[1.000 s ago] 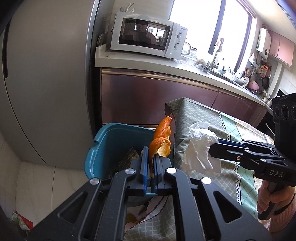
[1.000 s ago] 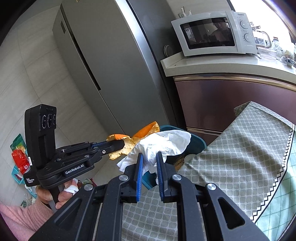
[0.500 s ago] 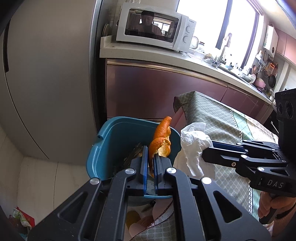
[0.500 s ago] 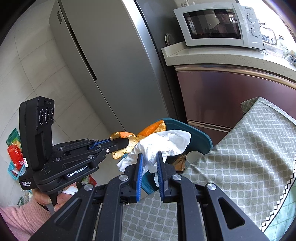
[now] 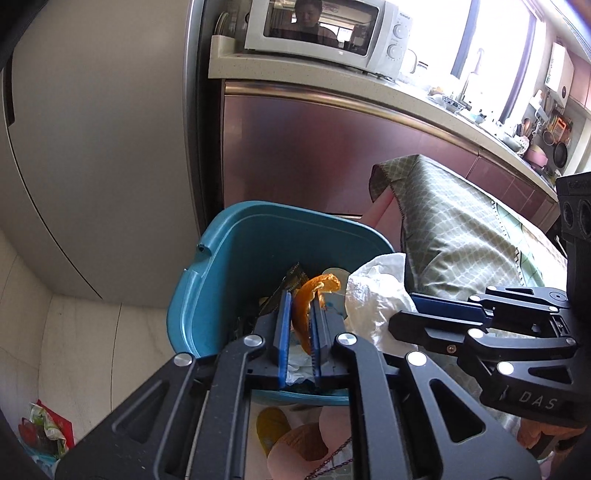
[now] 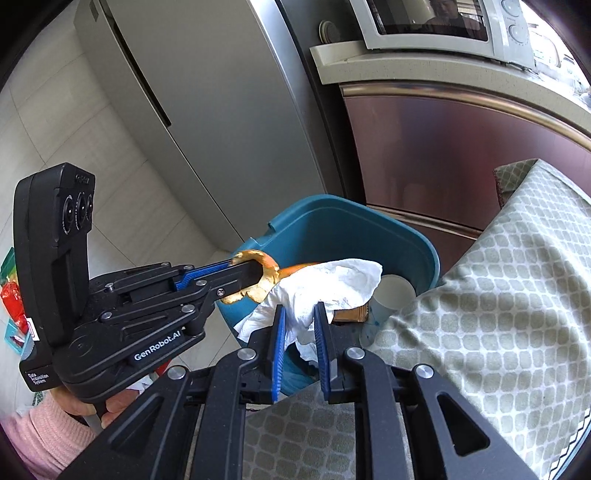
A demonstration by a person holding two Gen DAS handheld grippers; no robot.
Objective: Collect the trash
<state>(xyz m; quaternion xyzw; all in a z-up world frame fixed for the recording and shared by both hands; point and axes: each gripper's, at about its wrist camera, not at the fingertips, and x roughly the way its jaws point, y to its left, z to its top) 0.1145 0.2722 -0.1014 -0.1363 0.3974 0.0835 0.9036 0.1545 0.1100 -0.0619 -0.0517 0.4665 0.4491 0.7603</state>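
— So where's the trash?
— Orange peel (image 5: 308, 299) is clamped between the left gripper's (image 5: 298, 295) blue pads, over the teal bin (image 5: 221, 266). Crumpled white tissue (image 6: 325, 288) is pinched in the right gripper (image 6: 299, 314), over the bin's near rim.
— Inside the bin?
— A white cup (image 6: 393, 293) and dark wrappers. A checked tablecloth (image 6: 498, 295) hangs just beside the bin.

Home kitchen: microwave (image 5: 325, 33), fridge (image 6: 207, 110)

Both wrist cameras are looking steeply down along their fingers from close above, sharing the teal bin (image 5: 236, 266) (image 6: 332, 229) beside the fridge (image 5: 96, 147) (image 6: 221, 92).
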